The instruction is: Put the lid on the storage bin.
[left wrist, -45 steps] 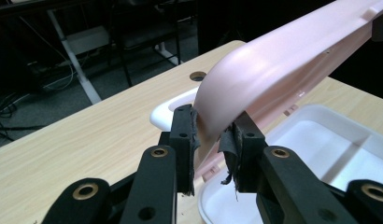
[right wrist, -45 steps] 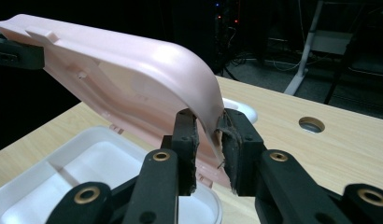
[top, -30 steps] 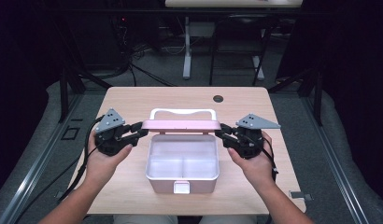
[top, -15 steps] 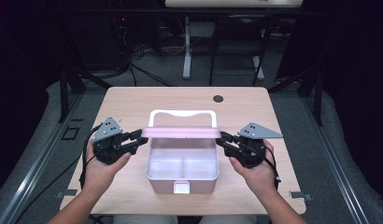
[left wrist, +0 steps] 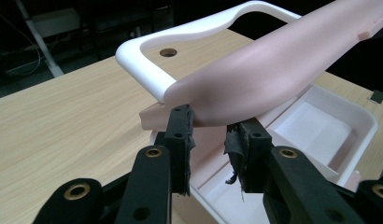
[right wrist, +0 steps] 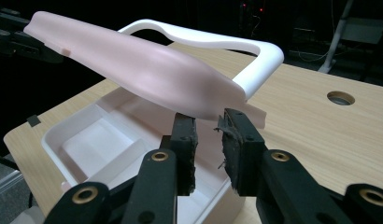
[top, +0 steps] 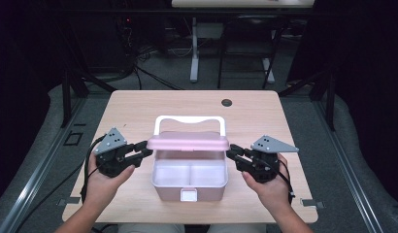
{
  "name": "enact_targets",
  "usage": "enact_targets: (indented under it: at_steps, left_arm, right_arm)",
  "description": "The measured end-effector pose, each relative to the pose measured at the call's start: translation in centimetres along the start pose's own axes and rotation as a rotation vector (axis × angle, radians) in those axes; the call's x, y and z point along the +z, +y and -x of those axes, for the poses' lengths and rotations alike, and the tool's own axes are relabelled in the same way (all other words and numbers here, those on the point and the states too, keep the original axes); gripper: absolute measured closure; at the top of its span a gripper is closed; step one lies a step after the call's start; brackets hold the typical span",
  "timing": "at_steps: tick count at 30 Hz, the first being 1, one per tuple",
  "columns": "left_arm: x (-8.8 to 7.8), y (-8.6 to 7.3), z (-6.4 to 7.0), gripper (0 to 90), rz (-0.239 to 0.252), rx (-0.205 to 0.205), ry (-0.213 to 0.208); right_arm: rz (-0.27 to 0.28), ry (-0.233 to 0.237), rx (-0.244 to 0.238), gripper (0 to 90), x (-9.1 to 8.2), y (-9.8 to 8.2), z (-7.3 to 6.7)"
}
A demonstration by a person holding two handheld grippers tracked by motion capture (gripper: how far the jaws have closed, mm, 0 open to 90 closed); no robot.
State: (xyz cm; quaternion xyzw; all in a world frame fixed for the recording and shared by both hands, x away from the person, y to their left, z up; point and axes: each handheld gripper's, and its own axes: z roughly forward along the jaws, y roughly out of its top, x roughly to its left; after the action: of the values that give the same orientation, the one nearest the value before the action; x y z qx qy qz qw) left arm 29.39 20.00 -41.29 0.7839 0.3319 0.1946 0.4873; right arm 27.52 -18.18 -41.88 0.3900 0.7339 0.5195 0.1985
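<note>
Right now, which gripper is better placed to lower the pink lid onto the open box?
Left, narrowly. The end of the pink lid lies across both jaw tips of the left gripper, while the right gripper meets just the lid's corner. Both look open beneath it.

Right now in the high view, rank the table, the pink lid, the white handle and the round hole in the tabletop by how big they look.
1. table
2. pink lid
3. white handle, close to the lid in width but thinner
4. round hole
</note>
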Motion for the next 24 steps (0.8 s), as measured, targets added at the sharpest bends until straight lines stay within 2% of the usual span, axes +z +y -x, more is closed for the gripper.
enact_targets:
  at_steps: [24]
  left_arm:
    - [-0.6,-2.2,0.3,70.4,-0.025,-0.004,-0.018]
  right_arm:
    - [-0.03,0.025,0.016,74.8,-0.4,-2.2,-0.3]
